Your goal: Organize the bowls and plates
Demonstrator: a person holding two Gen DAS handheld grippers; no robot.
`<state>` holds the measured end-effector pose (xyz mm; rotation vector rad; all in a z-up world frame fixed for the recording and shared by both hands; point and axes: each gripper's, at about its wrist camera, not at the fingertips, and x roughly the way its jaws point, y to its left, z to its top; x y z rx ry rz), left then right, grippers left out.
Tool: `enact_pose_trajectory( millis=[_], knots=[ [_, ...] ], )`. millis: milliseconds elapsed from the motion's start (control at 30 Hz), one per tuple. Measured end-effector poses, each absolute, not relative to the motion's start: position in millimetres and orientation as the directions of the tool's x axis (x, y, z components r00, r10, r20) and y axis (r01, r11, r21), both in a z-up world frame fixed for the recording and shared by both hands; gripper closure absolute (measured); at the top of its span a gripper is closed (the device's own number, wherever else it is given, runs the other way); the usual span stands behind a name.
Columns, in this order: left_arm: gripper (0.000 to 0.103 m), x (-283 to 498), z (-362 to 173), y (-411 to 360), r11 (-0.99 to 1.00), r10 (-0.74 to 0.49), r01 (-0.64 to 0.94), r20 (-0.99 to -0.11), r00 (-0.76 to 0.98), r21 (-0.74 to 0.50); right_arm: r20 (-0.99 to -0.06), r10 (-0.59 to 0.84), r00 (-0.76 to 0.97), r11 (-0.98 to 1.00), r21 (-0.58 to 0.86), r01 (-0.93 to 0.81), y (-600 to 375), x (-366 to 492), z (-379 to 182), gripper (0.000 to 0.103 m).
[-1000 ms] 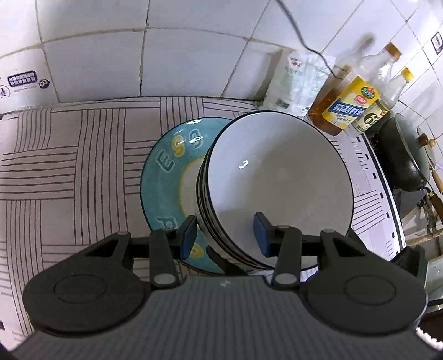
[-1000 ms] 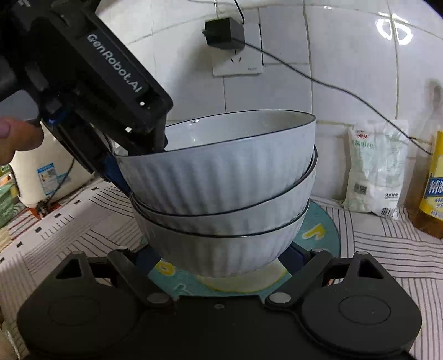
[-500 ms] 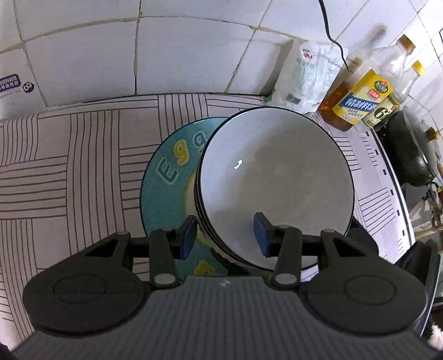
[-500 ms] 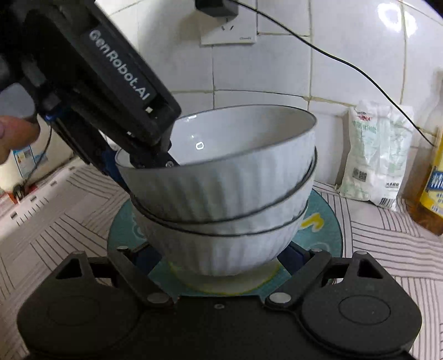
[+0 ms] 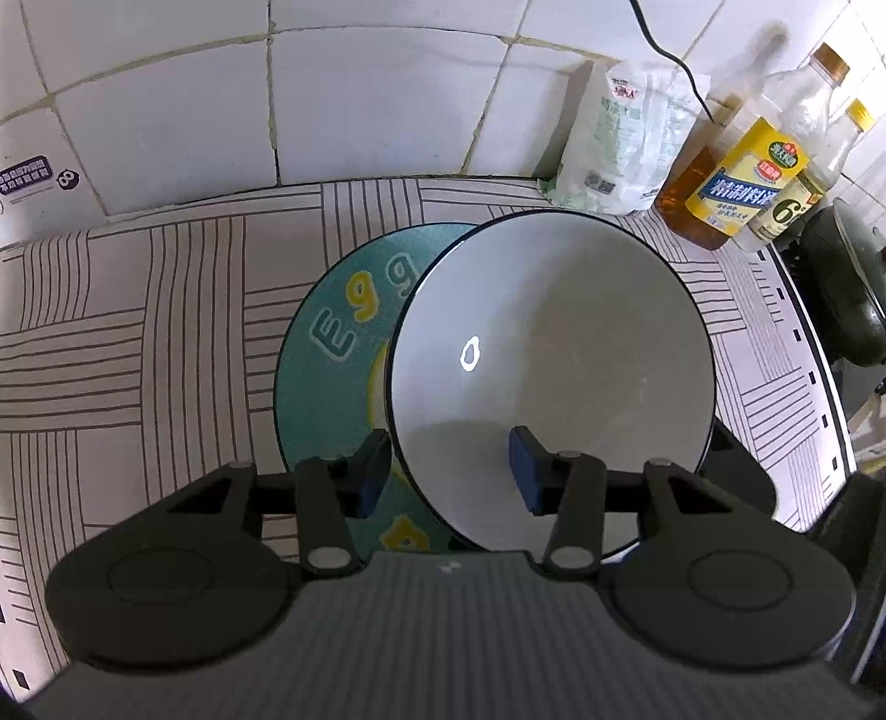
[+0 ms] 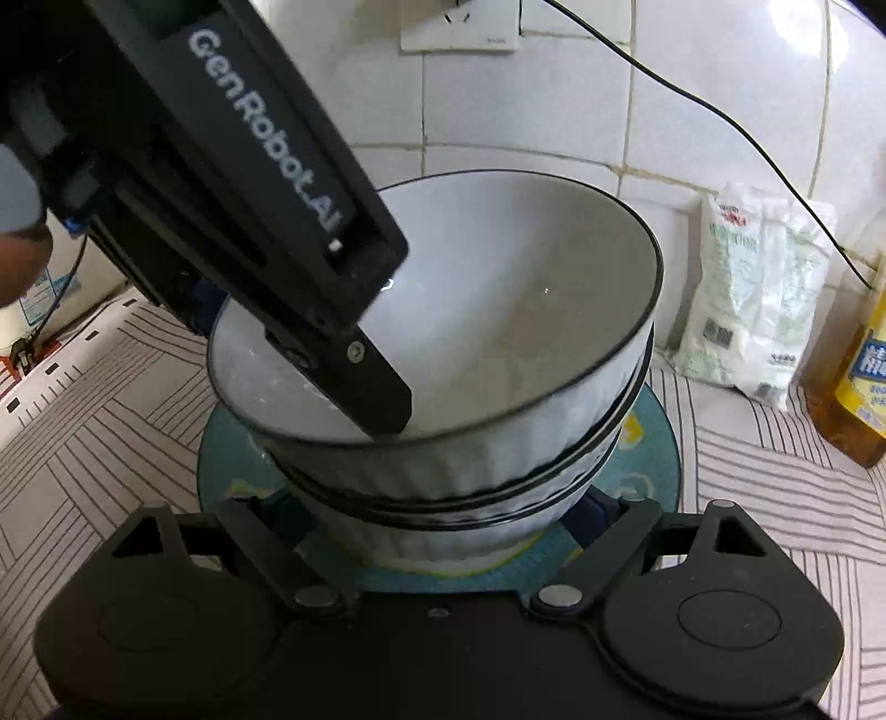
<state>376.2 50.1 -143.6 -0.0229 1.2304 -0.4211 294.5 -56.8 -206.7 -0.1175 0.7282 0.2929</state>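
A stack of three white ribbed bowls with dark rims (image 6: 470, 459) stands on a teal plate (image 5: 332, 354) with yellow and white letters; the plate also shows in the right wrist view (image 6: 653, 443). My left gripper (image 5: 448, 471) is open and straddles the near-left rim of the top bowl (image 5: 554, 365), one finger outside, one inside. My right gripper (image 6: 437, 526) is open around the base of the bottom bowl, its fingertips mostly hidden behind it. The left gripper's body (image 6: 232, 183) shows in the right wrist view.
A white bag (image 5: 626, 144) and oil bottles (image 5: 742, 177) stand against the tiled wall at the back right. A dark wok (image 5: 847, 288) sits at the far right. A wall socket (image 6: 459, 27) with a black cable is above. The counter has a striped mat (image 5: 138, 332).
The bowl stack has come down onto the teal plate and sits lower in the right wrist view. Both grippers have moved with it; the left one now reaches further into the top bowl.
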Motion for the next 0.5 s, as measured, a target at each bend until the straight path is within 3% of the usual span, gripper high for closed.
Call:
enact_pose_trajectory(
  millis=[167,500],
  knots=[
    [0.051,366,-127,47,0.929,-0.275,0.325,-0.916,0.292,-0.175,-0.677,0.165,0.717,0.945,-0.101,-0.312,-53,278,-187,0.010],
    [0.046,342,-79,53,0.950,-0.247,0.278,-0.884,0.398,-0.141,-0.651,0.226,0.724,0.939,-0.052,-0.340,-73,246,-157,0.007]
  ],
)
